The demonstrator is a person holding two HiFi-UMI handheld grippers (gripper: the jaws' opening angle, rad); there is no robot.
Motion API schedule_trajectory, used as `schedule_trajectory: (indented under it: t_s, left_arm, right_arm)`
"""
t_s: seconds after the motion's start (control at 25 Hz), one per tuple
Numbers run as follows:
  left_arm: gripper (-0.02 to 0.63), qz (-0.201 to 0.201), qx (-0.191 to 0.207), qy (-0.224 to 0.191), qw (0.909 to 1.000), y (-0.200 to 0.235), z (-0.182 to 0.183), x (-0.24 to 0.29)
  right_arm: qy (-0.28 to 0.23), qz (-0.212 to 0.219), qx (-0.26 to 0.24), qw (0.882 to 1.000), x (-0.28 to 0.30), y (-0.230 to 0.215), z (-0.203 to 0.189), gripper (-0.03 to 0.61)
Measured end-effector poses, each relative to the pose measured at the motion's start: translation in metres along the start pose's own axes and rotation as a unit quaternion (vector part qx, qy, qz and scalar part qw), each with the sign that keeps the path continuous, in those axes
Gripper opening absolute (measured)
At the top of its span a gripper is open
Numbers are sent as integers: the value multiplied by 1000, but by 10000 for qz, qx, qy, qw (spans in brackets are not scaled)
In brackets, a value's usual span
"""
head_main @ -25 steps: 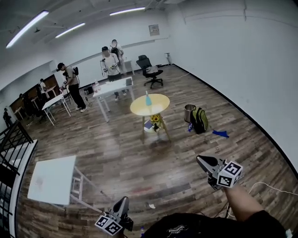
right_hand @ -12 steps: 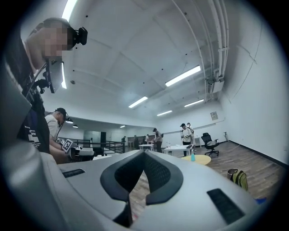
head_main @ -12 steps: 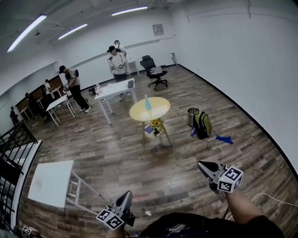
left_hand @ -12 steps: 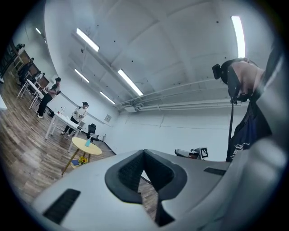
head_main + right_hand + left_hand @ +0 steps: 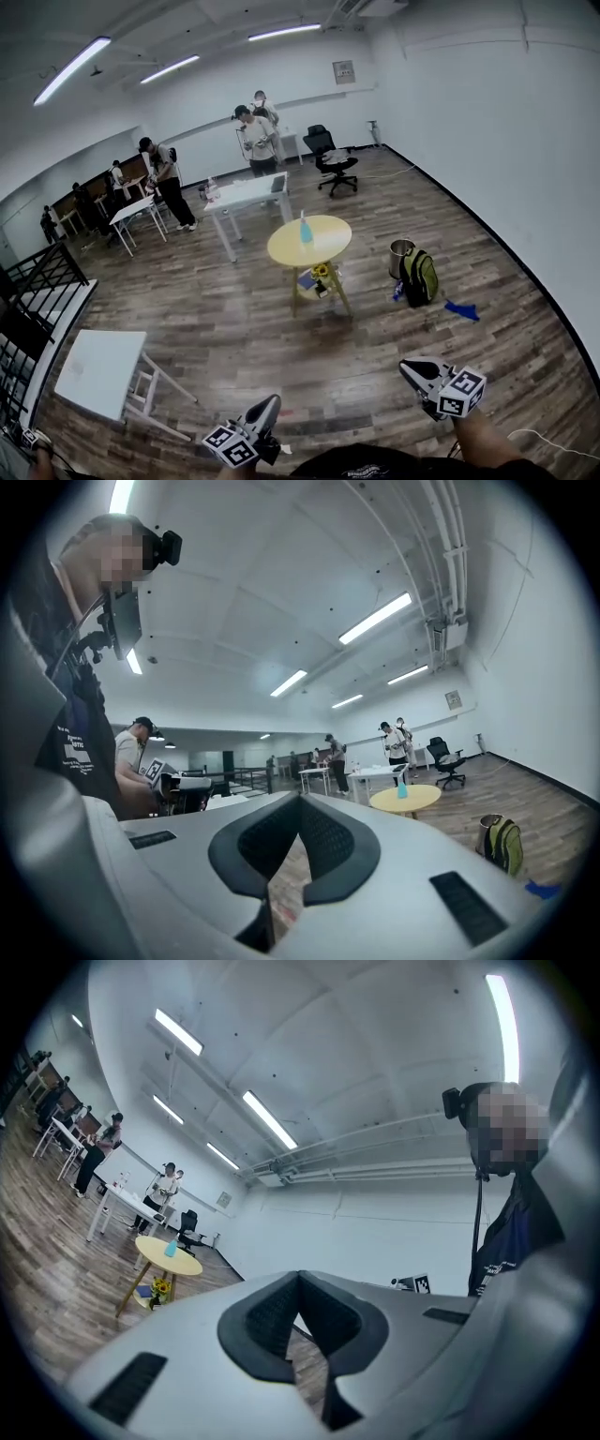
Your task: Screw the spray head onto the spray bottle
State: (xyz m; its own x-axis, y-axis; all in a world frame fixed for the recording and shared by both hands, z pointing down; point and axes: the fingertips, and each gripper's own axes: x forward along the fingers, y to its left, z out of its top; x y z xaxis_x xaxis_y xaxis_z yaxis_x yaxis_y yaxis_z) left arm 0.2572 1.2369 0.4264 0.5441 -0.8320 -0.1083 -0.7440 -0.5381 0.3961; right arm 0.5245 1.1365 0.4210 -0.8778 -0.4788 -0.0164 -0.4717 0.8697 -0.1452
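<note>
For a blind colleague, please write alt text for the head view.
The left hand-held gripper and right hand-held gripper, both shut and empty, point forward over a wooden floor; ahead stands a round yellow table with a blue bottle. People stand at white tables beyond.

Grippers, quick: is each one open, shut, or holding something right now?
Left gripper: shut, nothing between the jaws.
Right gripper: shut, nothing between the jaws.

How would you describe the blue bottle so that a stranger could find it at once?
In the middle of the wood floor stands a round yellow table. The bottle stands upright on its top: pale blue and alone there, while the sunflowers sit underneath.
</note>
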Motion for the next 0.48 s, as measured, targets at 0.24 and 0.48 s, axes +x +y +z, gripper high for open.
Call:
schedule_trajectory:
  t_s: [0.24,0.48]
  left_arm:
    - [6,-97,-144,61,9998,41,8,43]
    - [6,-524,-177,25,9985,128,37,68]
  right_arm:
    - [136,-204,214,9995,26,-42,-9,12]
    - [160,-410,-29,9990,114,-59,-2,12]
